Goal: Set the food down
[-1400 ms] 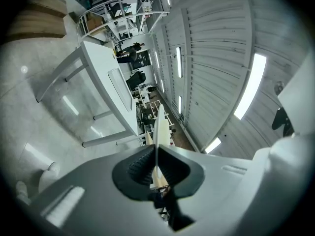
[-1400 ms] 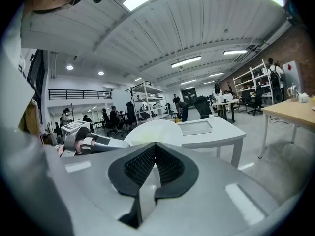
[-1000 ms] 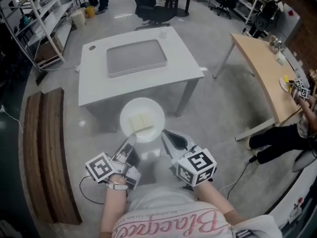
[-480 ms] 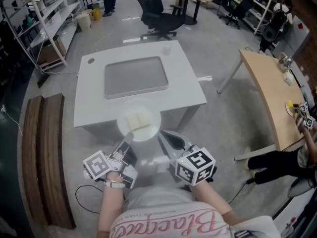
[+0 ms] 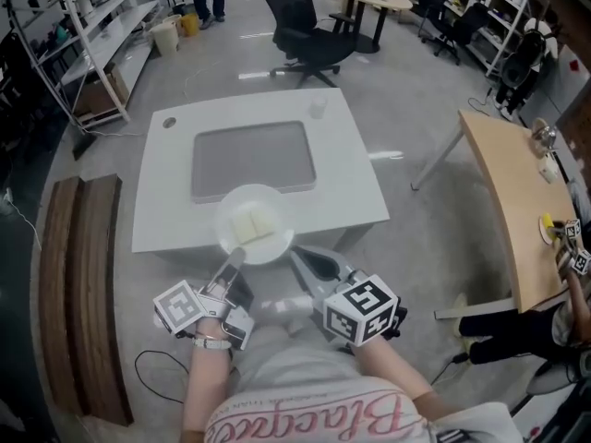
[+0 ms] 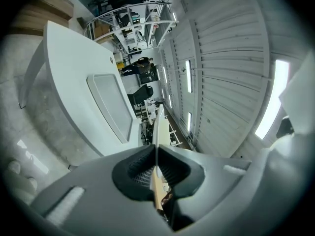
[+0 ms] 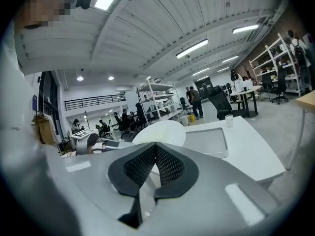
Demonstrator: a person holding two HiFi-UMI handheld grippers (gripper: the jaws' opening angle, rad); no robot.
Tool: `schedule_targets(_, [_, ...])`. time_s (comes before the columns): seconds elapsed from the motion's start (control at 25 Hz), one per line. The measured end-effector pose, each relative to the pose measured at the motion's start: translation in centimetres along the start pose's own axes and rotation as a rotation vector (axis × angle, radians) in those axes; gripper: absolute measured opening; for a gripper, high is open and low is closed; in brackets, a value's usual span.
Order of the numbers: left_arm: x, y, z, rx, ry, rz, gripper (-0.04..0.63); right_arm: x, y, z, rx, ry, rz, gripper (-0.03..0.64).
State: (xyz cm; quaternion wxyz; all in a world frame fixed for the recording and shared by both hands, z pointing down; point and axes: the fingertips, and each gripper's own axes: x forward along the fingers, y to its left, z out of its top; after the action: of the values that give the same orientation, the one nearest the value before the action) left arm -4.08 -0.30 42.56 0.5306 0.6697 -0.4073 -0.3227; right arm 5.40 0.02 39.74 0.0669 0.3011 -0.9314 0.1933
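Observation:
A round white plate [image 5: 268,203] carries a pale square piece of food [image 5: 253,224]. My left gripper [image 5: 237,258] is shut on the plate's near rim and holds it level over the near edge of the white table [image 5: 355,183]. In the left gripper view the plate [image 6: 158,127] shows edge-on, running out from between the closed jaws of the left gripper [image 6: 155,151]. A grey tray [image 5: 251,160] lies in the middle of the table, just beyond the plate. My right gripper [image 5: 303,259] is shut on nothing, right of the plate; its own view shows the plate [image 7: 160,131] ahead.
A small clear cup [image 5: 319,109] stands at the table's far right corner. A black office chair [image 5: 305,21] is beyond the table. A wooden bench [image 5: 83,275] lies at the left, a curved wooden table [image 5: 512,210] at the right with a seated person [image 5: 517,326] near it.
The table has come nearer. The plate, earlier over the floor in front of the table, now hangs over its near edge. Both gripper jaws look unchanged.

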Motion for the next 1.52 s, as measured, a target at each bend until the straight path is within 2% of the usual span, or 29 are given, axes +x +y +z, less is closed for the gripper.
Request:
schedule_targets(0.24, [2.9, 1.7, 2.6, 0.030, 0.009, 0.053, 0.015, 1.6, -1.9, 0.4, 0.008, 0.031, 0.005, 0.002])
schedule_targets(0.4, [5.8, 3.1, 5.1, 0.039, 0.020, 0.049, 0.015, 3.5, -3.2, 1.1, 0.015, 0.048, 0.007, 0.002])
schedule_targets(0.52, [7.9, 6.0, 7.0, 0.057, 0.050, 0.114, 0.015, 5.5, -4.0, 1.7, 0.015, 0.058, 0.013, 0.002])
schedule_targets(0.72, [11.7, 10.7, 9.7, 0.026, 0.085, 0.209, 0.015, 8.3, -5.7, 2.5, 0.013, 0.067, 0.003, 0.002])
schedule_targets(0.92, [14.5, 14.4, 11.4, 0.016, 0.154, 0.302, 0.017, 11.2, -6.5, 2.5, 0.031, 0.079, -0.007, 0.002])
schedule_targets(1.2, [16.3, 17.1, 12.3, 0.019, 0.228, 0.383, 0.017, 14.4, -7.7, 3.0, 0.042, 0.078, -0.031, 0.002])
schedule_targets(1.52, [16.8, 19.5, 12.4, -0.021, 0.236, 0.464, 0.018, 15.8, -9.4, 3.2, 0.031, 0.082, -0.066, 0.002])
